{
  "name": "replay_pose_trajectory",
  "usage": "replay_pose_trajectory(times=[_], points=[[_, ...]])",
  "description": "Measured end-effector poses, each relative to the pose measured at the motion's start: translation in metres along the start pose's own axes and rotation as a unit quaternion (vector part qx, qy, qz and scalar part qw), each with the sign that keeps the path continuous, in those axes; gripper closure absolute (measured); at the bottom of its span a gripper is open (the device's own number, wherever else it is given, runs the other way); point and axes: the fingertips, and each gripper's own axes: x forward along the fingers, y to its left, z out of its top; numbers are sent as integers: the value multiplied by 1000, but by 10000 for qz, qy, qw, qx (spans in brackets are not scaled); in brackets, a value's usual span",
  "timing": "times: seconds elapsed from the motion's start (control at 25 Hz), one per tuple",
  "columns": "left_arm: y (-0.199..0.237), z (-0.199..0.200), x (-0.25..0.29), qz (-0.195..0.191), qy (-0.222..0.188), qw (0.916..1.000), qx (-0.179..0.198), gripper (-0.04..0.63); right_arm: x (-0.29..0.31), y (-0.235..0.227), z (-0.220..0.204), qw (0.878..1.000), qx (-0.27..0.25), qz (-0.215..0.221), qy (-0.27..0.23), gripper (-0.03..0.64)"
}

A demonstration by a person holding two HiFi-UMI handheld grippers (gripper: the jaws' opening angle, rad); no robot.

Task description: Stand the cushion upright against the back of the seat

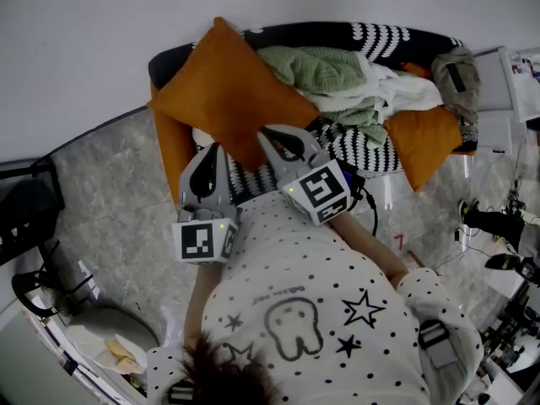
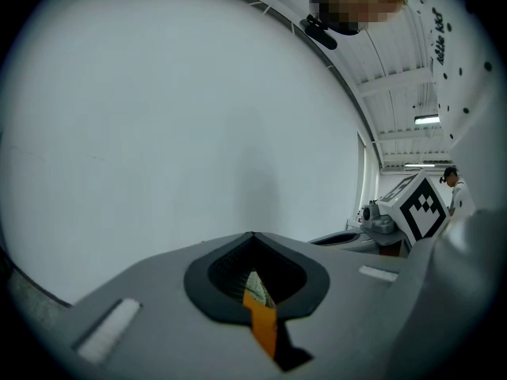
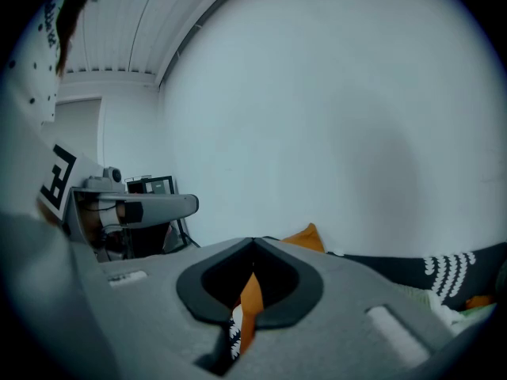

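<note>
An orange cushion (image 1: 224, 91) stands on one corner at the left end of the small sofa (image 1: 337, 30), leaning on its black back. In the head view my left gripper (image 1: 216, 148) sits at the cushion's lower left edge and my right gripper (image 1: 264, 133) at its lower right edge. Both are shut. The left gripper view shows a strip of orange fabric (image 2: 264, 327) caught in the slit of the left gripper (image 2: 253, 236). An orange fold (image 3: 250, 295) likewise sits between the jaws of the right gripper (image 3: 253, 242), and the cushion's top corner (image 3: 305, 238) shows beyond them.
A heap of green and white clothes (image 1: 333, 72) fills the sofa's middle. A second orange cushion (image 1: 430, 137) and an olive bag (image 1: 456, 74) lie at its right end. A white wall rises behind. Cables and stands (image 1: 498, 226) crowd the floor at right, and a chair (image 1: 51, 268) stands at left.
</note>
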Motion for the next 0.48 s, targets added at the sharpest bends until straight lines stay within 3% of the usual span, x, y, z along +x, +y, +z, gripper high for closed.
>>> replay_pose_trajectory(times=[0.48], points=[[1,1,0,4,-4,10000,-23,594,1,5,1,9999,-94,102,30,617]])
